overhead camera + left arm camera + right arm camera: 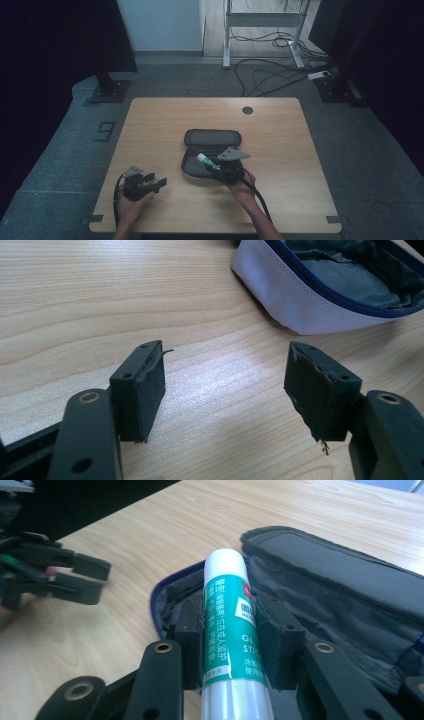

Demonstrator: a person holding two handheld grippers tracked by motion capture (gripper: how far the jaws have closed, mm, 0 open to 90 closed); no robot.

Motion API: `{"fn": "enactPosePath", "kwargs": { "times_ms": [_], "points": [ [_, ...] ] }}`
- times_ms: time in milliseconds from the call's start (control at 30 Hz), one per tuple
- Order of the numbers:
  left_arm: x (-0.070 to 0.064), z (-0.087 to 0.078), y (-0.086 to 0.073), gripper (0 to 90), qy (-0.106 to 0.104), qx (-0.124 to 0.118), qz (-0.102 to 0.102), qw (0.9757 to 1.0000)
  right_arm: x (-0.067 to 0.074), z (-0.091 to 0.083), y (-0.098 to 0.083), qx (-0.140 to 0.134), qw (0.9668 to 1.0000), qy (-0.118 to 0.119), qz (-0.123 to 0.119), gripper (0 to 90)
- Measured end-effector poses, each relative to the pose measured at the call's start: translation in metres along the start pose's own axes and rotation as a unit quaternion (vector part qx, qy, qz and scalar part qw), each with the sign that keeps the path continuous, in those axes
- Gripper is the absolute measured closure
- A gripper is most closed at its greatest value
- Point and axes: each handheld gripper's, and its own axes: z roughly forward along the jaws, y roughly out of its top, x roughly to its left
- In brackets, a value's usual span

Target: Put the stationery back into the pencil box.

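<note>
The right gripper [229, 645] has its fingers [188, 640] clamped on the green-labelled middle of a glue stick [230, 630], whose white cap points out over the open case [345, 605]. In the high view the stick [207, 161] hangs just above the near half of the case [192, 167], which lies unzipped on the table [150, 125].

The pads grip a smooth round tube, so the stick may roll or slide out before it is over the pocket. Let go from this angle, it could strike the zipper rim and bounce onto the table. The soft case could also shift if the fingers press on its edge.

The left gripper [225, 385] rests nearby with its fingers [145, 390] spread wide and empty, not steadying the case [310, 305], which makes such a shift likelier.
</note>
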Motion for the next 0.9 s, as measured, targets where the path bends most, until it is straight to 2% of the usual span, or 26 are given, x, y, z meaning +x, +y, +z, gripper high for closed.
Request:
{"fn": "enactPosePath", "kwargs": {
  "times_ms": [200,500,900],
  "points": [
    [-0.001,0.001,0.0,32.9,0.001,0.005,0.003,1.0,-0.008,0.007,0.001,0.001,0.9999,-0.015,0.001,64.5],
    [-0.001,0.001,-0.001,33.9,0.0,0.009,0.006,0.9999,-0.026,0.011,-0.006,0.006,0.9992,-0.035,0.02,64.5],
    [-0.001,0.001,-0.001,33.0,-0.002,0.011,0.007,0.9999,-0.03,0.03,-0.013,0.032,0.9981,-0.051,0.012,64.4]
  ]
}}
